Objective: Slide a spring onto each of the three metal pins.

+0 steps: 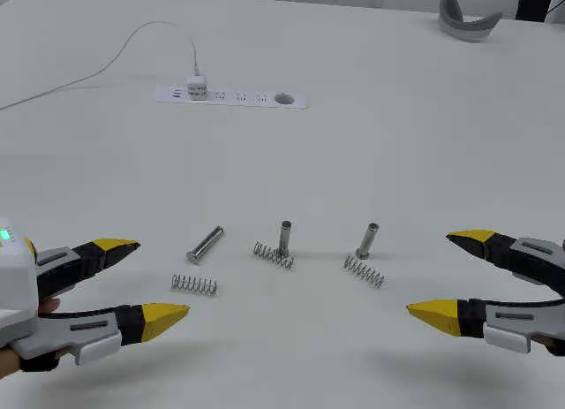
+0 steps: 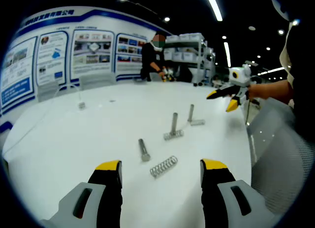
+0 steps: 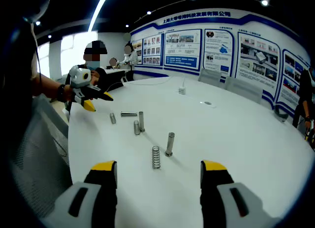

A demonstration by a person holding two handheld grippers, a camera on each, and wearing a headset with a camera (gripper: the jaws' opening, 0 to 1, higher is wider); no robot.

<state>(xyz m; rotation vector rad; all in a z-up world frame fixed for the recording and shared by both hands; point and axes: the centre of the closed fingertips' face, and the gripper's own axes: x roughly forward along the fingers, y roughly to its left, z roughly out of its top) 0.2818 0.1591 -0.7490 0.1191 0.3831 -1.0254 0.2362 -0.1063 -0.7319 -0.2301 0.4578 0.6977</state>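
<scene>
Left hand-held gripper (image 1: 161,277) gaping, spring (image 1: 194,284) near pin (image 1: 205,244)

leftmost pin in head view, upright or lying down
Lying down: the leftmost pin rests on its side, unlike the middle pin and right pin, which stand upright.

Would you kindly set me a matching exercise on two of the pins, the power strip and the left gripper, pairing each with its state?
Things:
1. leftmost pin
2. middle pin
3. power strip
4. left gripper

States:
A. white charger plugged in
B. open, holding nothing
C. lying on its side
D. standing upright, a spring at its foot

Pairs: 1-C, 2-D, 3-A, 4-B.
</scene>
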